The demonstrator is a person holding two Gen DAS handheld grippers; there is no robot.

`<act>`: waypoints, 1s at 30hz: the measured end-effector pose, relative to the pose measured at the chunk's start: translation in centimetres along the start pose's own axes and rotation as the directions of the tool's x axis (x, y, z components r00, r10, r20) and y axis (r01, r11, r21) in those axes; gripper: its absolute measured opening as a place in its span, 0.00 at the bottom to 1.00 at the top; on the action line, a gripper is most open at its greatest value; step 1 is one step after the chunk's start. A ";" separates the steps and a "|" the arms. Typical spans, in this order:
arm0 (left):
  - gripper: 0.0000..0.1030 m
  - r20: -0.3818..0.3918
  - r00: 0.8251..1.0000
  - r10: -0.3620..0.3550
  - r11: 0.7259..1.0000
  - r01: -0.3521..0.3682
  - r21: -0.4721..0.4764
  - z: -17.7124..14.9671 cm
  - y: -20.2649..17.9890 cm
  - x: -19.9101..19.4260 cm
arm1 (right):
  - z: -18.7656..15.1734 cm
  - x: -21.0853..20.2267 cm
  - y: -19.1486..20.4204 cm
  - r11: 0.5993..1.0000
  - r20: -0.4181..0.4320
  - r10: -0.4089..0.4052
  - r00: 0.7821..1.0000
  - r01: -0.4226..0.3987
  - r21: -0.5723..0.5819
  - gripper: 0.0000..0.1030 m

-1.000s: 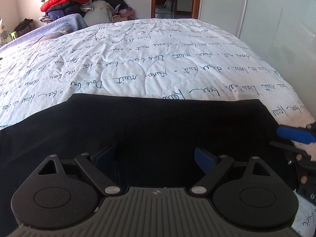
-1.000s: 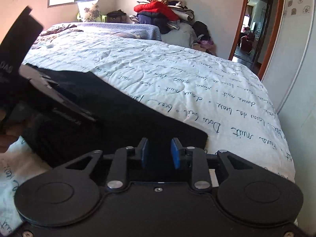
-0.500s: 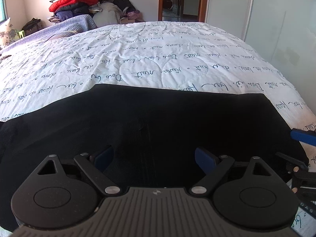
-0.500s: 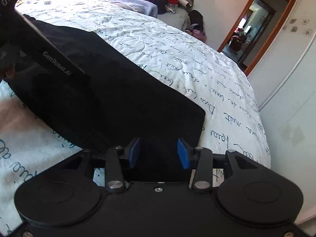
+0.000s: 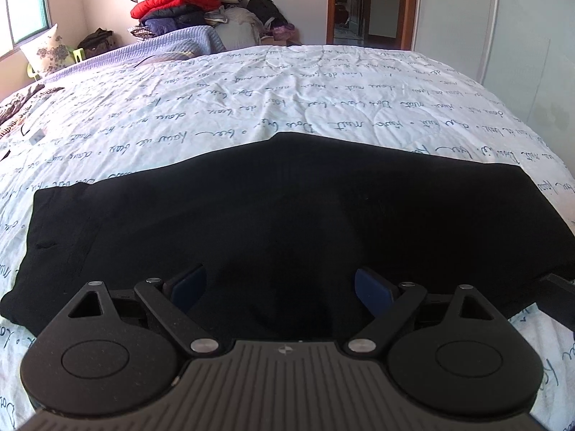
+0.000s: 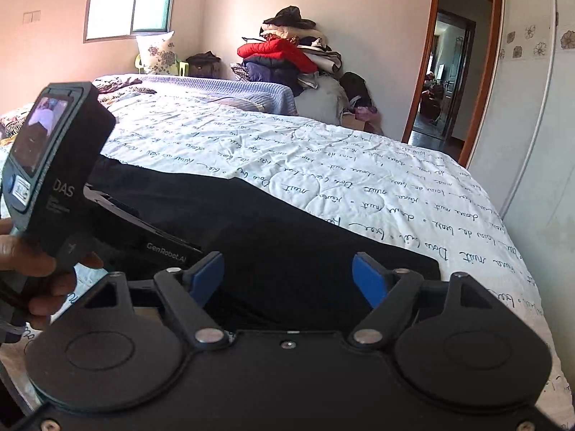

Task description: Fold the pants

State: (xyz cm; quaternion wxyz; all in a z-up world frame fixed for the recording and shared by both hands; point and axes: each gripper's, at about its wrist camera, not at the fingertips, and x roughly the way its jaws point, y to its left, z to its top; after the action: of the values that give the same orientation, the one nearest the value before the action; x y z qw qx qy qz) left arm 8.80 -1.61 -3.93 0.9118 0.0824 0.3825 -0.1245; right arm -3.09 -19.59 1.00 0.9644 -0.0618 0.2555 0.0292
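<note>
Two claws, both spread wide, nothing between the pads. Left claw (image 5: 280,287) hangs over the near edge of the black pants (image 5: 287,208), blue fingertips (image 5: 188,283) apart above the dark cloth; contact cannot be told. Pants lie flat across the bed (image 5: 251,100), a long dark band on the white quilt with script print, one end squared off at left. Right claw (image 6: 289,276) also gaping, blue pads (image 6: 370,283) over the pants (image 6: 287,237) near their right end. Left claw body with small screen (image 6: 54,165) shows at left in the right wrist view, gripped by a hand (image 6: 32,273). Clothes pile (image 6: 287,57) against the far wall, doorway (image 6: 449,82) at right.
</note>
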 end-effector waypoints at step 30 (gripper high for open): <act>0.89 -0.019 0.999 0.043 0.999 -0.044 -0.028 0.1 1.8 -0.6 | 4.2 14.4 -1.0 0.969 -0.127 0.101 0.987 -0.127 -0.213 0.48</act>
State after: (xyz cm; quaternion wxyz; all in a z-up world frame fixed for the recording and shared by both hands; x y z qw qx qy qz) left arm 8.98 0.14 -3.37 0.9118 0.0790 0.3906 -0.0984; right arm 11.55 -19.65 -2.39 0.9319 -0.1554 0.3091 0.1093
